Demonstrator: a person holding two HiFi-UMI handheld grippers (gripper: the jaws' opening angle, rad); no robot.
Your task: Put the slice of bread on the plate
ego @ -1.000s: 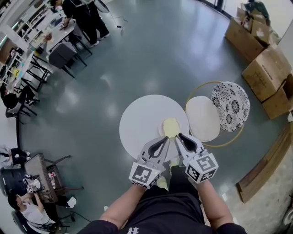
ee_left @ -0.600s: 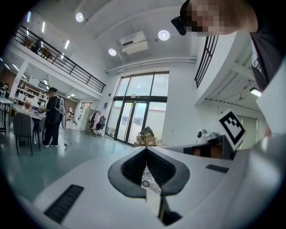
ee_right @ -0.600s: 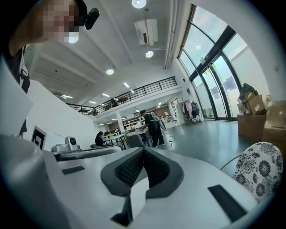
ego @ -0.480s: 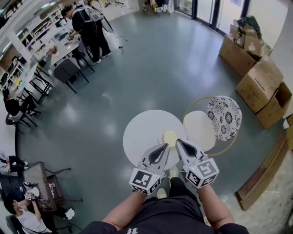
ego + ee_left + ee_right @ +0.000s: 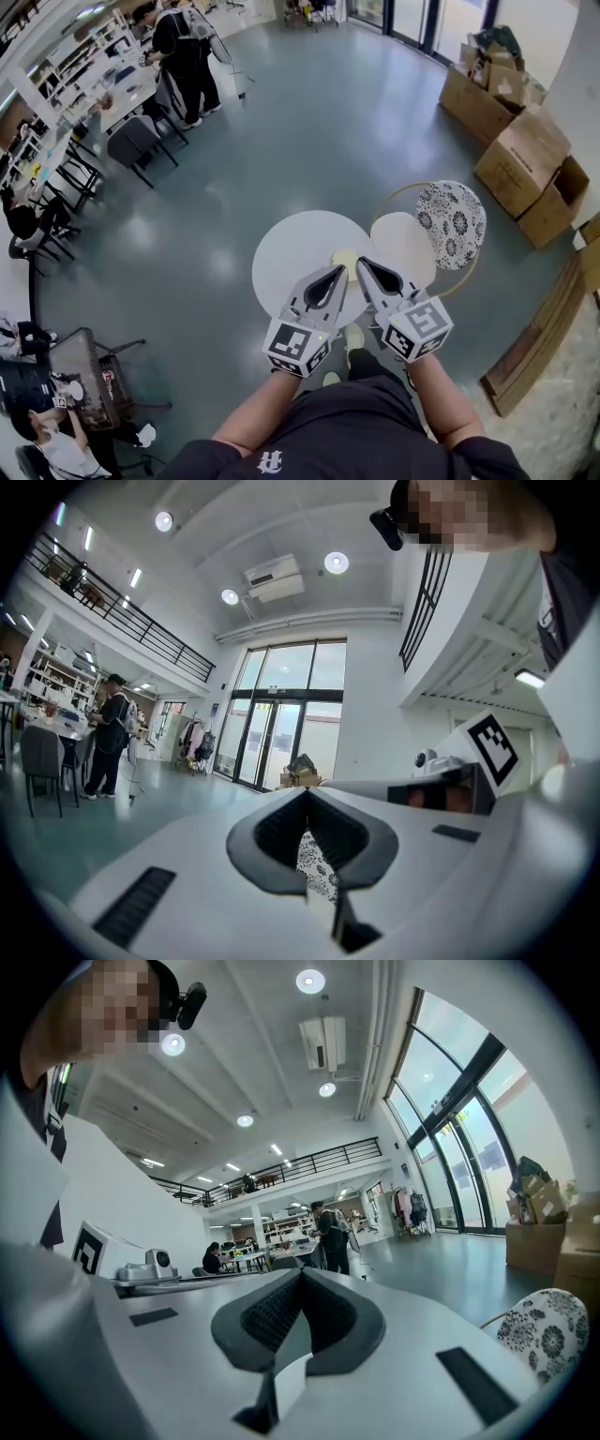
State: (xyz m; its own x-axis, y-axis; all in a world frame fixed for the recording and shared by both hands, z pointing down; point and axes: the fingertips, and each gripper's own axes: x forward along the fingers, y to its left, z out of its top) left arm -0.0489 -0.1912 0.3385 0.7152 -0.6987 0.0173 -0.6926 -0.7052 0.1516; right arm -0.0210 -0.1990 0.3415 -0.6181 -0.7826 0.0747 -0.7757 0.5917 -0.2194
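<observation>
Your left gripper [image 5: 338, 271] and right gripper [image 5: 361, 262] are both closed and empty; the bread slice [image 5: 345, 258] lies by the right edge of the round table [image 5: 286, 246]

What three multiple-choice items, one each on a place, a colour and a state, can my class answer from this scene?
1. Where does the slice of bread lie?
A. on the white round table
B. on the floor
C. in a cardboard box

2. What colour is the slice?
A. dark brown
B. pale yellow
C. pink

3. How do the right gripper jaws stand?
A. wide open
B. shut on the bread
C. shut, empty

Key: A, it rests on the white top by the gripper tips; B, it shows pale yellow; C, the right gripper view shows the pads meeting with nothing between.
</observation>
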